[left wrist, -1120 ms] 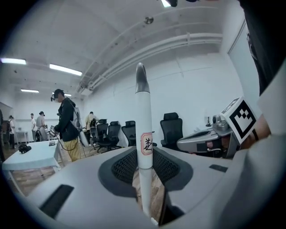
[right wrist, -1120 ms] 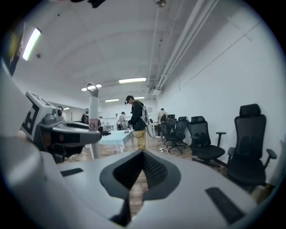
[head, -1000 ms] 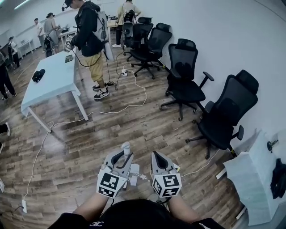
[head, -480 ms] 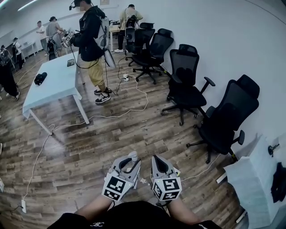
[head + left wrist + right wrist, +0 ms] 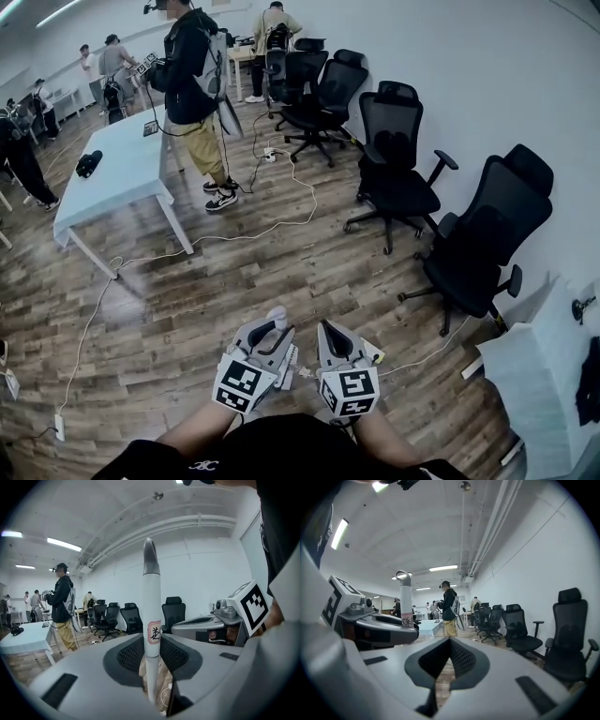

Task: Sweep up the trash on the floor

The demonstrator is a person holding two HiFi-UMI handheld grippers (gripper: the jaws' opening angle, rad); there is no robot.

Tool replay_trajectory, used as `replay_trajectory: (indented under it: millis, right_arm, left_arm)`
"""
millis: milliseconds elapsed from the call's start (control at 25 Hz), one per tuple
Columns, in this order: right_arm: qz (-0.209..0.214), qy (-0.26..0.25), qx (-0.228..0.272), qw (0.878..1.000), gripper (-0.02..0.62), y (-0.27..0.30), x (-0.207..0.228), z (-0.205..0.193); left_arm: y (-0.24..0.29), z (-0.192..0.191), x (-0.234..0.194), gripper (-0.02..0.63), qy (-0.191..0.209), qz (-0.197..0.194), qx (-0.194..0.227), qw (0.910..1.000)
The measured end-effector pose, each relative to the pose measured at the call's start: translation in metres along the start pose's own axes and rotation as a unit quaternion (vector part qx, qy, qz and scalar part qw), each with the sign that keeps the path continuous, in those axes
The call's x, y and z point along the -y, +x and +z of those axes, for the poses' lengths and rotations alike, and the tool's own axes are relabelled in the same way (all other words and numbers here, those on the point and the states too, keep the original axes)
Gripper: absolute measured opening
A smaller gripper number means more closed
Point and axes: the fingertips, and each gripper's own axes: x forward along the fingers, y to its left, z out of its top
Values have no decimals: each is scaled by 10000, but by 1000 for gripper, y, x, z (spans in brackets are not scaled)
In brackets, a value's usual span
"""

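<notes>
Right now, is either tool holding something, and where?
The left tool grips a white handle on its shaft, just below the label. The right tool is shut and holds nothing.

The left gripper [image 5: 267, 330] has been moved a little to the right and tipped, so it is now closer to the right gripper [image 5: 333, 330]. The white handle [image 5: 277, 315] has been carried along with it.

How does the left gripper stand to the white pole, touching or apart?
Touching. The left gripper view shows the white pole standing between the fingers of the left gripper, both pressed against its sides with no gap.
</notes>
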Motion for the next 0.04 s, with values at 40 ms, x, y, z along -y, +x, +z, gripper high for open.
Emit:
replay_trajectory:
  millis: [40]
  right_arm:
    - [15, -14, -9, 10000, 12, 0, 3, -1]
  left_arm:
    - [2, 1, 2, 100, -3, 9, 2, 10000]
